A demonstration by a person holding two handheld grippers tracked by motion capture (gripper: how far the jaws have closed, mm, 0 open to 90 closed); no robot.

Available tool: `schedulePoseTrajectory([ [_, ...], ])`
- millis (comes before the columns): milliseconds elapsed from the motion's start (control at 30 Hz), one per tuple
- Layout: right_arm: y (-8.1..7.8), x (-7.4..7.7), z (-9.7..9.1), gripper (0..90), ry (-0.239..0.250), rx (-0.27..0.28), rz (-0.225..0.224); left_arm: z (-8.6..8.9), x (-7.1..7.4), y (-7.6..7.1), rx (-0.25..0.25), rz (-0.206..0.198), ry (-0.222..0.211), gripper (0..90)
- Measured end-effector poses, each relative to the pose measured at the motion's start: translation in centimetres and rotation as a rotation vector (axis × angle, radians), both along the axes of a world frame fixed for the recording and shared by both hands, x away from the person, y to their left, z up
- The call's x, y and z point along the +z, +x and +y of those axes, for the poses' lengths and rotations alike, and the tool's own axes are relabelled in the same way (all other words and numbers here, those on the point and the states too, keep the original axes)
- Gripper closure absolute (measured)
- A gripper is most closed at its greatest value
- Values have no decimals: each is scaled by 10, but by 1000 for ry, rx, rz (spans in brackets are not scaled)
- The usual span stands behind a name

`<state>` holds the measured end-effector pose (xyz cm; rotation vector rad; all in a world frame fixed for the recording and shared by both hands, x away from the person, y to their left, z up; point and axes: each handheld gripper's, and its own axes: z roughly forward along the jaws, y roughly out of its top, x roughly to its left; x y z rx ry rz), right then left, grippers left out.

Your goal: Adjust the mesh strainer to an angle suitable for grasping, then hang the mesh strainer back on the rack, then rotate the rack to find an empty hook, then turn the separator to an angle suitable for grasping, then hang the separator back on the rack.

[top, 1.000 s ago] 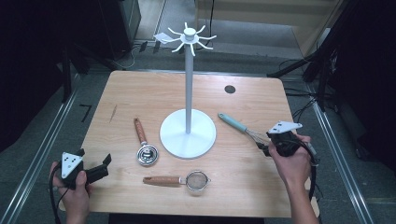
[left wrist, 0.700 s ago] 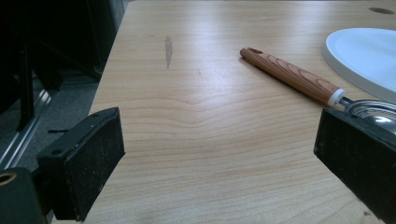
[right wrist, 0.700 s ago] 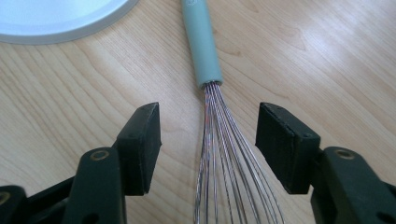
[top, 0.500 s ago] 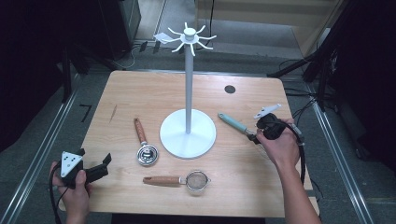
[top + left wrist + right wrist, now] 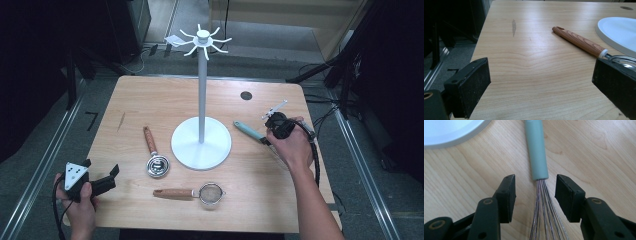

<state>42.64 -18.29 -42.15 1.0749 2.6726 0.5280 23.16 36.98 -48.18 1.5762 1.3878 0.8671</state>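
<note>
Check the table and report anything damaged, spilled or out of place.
Nothing stands out. The whisk, ladle and strainer lie flat around the upright white stand, whose hooks are bare. One faint dark streak marks the tabletop.

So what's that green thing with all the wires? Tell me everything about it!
It is a whisk. Its handle is smooth, matte and pale green, and looks like plastic or silicone. Thin shiny metal wires fan out from the handle's end. It lies flat on the wooden table, right of the white stand's round base, apart from it. The right gripper is open, one black jaw on each side where wires meet handle, not squeezing yet.
</note>
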Motion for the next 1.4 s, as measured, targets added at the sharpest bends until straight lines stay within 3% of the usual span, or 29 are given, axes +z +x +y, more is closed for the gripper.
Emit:
schedulePoseTrajectory([
  [133,7,1,9,588,-47,4,7,0,0,0,0,-2,1,16],
  [267,15,0,20,579,-82,24,48,0,0,0,-1,3,0,16],
  [367,21,-1,24,581,-81,27,55,0,0,0,-2,3,-1,17],
  [467,26,-6,29,589,-92,39,78,0,0,0,-1,4,0,34],
  [600,31,-15,33,587,-149,14,105,0,0,0,-2,3,-1,54],
  [900,41,-28,34,657,-165,-4,173,0,0,0,-8,6,-4,54],
  [1200,43,-35,41,686,-202,-15,194,1,0,1,-14,5,-8,54],
  [1333,44,-40,44,690,-179,-28,274,1,0,0,-13,4,-8,56],
  [1400,45,-40,43,690,-178,-32,277,1,0,1,-14,8,-6,57],
])
